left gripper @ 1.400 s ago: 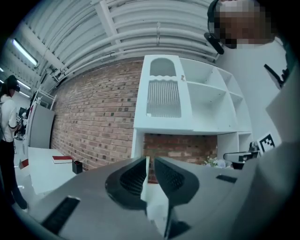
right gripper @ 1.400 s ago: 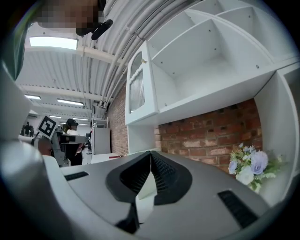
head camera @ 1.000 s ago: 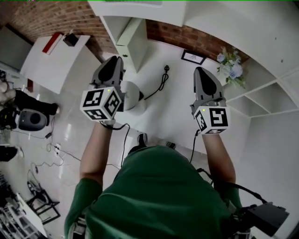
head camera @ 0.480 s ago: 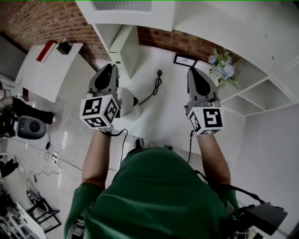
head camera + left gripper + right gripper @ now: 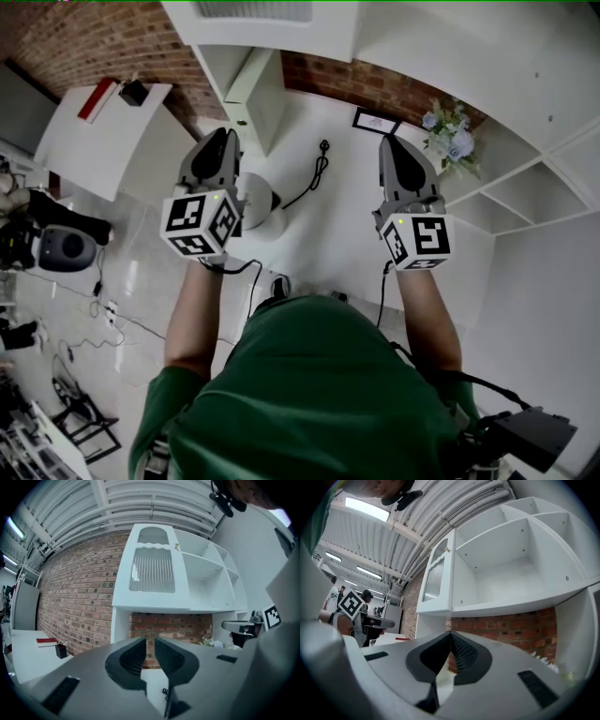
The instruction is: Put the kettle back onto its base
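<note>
The white kettle (image 5: 259,199) stands on the white counter (image 5: 347,234), seen from above, partly hidden behind my left gripper (image 5: 225,135). A round white base (image 5: 275,225) shows at its near edge; I cannot tell whether the kettle rests fully on it. A black cord with a loose plug (image 5: 319,167) runs away from it. The left gripper (image 5: 150,640) hovers level just left of the kettle, jaws shut with nothing in them. My right gripper (image 5: 389,142) hangs over the counter's right part, well apart from the kettle. In its own view the right gripper (image 5: 450,634) is shut and holds nothing.
A white cabinet (image 5: 246,80) with shelves rises at the back against a brick wall (image 5: 366,82). A small picture frame (image 5: 373,122) and a bunch of flowers (image 5: 452,131) stand at the counter's rear right. Open shelving (image 5: 534,202) is at the right, cables and gear (image 5: 61,246) on the floor at left.
Both grippers hold their places by the kettle. Only the head view has shifted a little.
</note>
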Tool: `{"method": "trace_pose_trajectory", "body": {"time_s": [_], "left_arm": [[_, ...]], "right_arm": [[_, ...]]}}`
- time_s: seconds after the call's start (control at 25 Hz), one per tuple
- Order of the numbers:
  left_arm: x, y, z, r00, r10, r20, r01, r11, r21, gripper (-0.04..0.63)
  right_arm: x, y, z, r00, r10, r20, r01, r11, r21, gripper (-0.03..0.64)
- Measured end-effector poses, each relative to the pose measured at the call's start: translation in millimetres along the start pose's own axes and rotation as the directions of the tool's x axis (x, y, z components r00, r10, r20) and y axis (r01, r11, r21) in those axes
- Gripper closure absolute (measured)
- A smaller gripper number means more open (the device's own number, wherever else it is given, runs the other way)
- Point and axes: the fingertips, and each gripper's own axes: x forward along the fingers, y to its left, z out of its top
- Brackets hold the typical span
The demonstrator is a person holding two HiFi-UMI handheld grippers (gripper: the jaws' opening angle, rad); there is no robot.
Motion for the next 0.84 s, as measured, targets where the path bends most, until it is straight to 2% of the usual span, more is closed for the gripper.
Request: {"method": "trace_pose_trajectory", "body": {"time_s": [0.2, 0.64, 0.84], "left_arm": [[-3, 3, -7, 1.000, 0.008, -0.015, -0.008, 1.000, -0.004, 0.528], [-11, 4, -8, 1.000, -0.006, -0.007, 0.006, 0.998, -0.060, 0.528], [-15, 10, -10, 1.000, 0.000, -0.009, -0.001, 0.998, -0.056, 0.528]], "right_arm": [[-1, -1, -3, 1.000, -0.004, -0.004, 0.004, 1.000, 0.010, 0.594], [-4, 0, -7, 1.000, 0.002, -0.007, -0.002, 1.000, 0.029, 0.594], [-3, 1, -8, 1.000, 0.001, -0.008, -0.001, 1.000, 0.029, 0.594]]}}
